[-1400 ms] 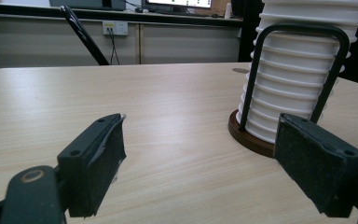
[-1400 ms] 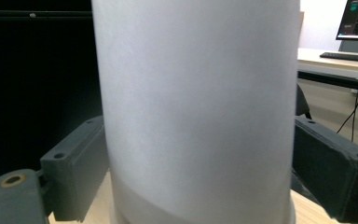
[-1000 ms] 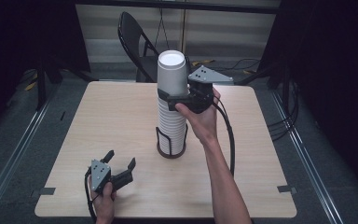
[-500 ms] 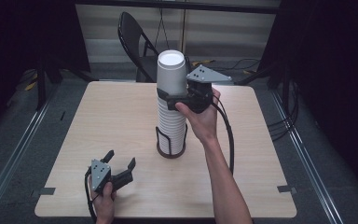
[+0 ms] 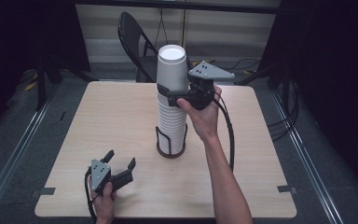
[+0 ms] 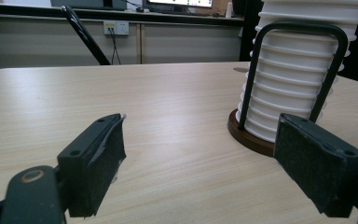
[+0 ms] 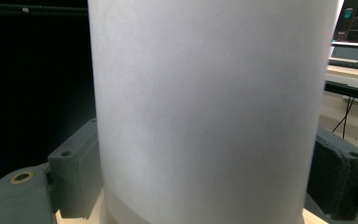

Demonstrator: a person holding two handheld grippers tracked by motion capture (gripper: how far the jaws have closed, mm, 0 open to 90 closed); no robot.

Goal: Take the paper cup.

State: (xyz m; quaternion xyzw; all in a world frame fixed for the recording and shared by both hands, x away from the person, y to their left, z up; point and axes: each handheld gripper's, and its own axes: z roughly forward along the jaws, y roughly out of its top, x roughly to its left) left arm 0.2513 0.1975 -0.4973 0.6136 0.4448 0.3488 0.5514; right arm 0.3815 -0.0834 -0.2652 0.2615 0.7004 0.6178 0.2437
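Evidently to lift it off the stack, the right gripper clamps the top cup, while the left gripper rests wide open and empty at the table's near left.

No displacement is recorded across the interval. The right gripper is kept closed on the top cup of the stack; the left gripper is kept parted on the table.

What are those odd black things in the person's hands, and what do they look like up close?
They are two handheld grippers. The left gripper and right gripper are black, each with two flat jaws faced with dark pads, a grey three-cornered plate with small holes on top, and a trailing black cable. The forearms are bare, no sleeves.
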